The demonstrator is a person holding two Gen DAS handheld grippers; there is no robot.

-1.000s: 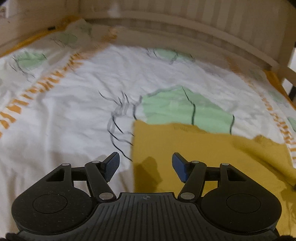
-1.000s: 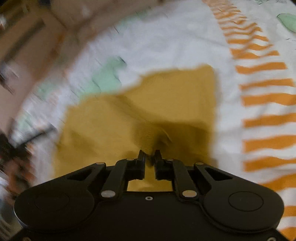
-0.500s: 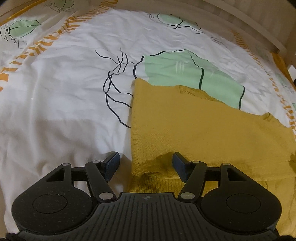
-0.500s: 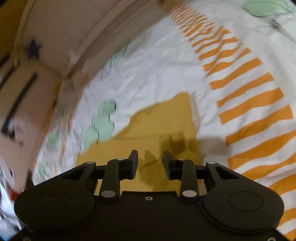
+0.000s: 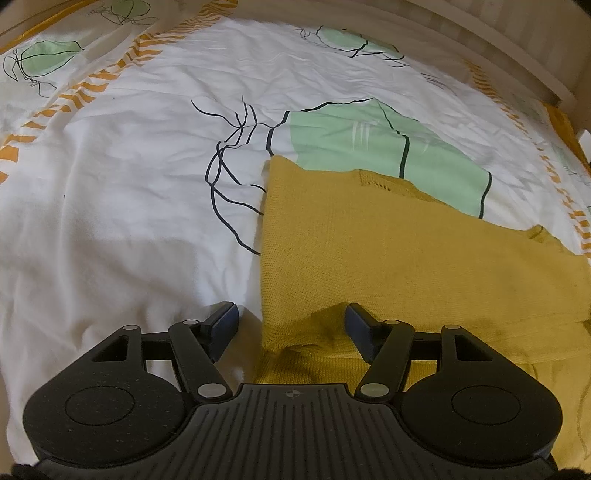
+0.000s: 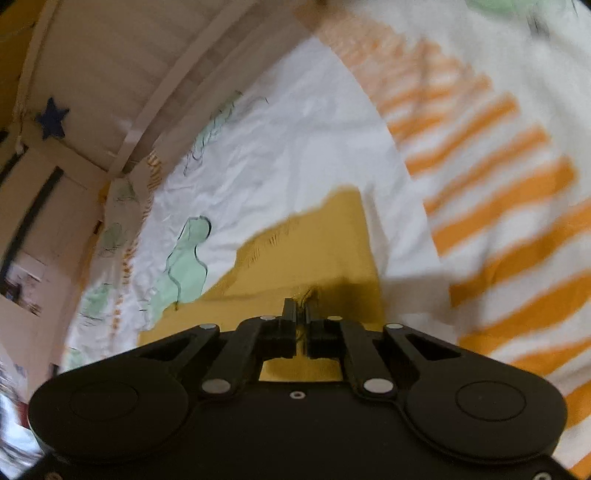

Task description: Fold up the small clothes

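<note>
A mustard-yellow knitted garment (image 5: 369, 251) lies folded on the bed sheet (image 5: 129, 166). My left gripper (image 5: 291, 325) is open, its blue-padded fingers on either side of the garment's near left corner, where the top layer lifts slightly. In the right wrist view the same garment (image 6: 317, 251) lies ahead of and under my right gripper (image 6: 301, 314). Its fingers are shut together just above the cloth with nothing visibly between them.
The sheet is white with green patches, black line drawings and orange striped bands (image 6: 509, 229). A pale wooden bed rail (image 5: 480, 33) runs along the far side. A wall with a blue star (image 6: 51, 118) is at the left in the right wrist view.
My right gripper opened, letting go of the garment, then shut again empty and swung away. My left gripper stayed open and moved in on the garment's corner.
</note>
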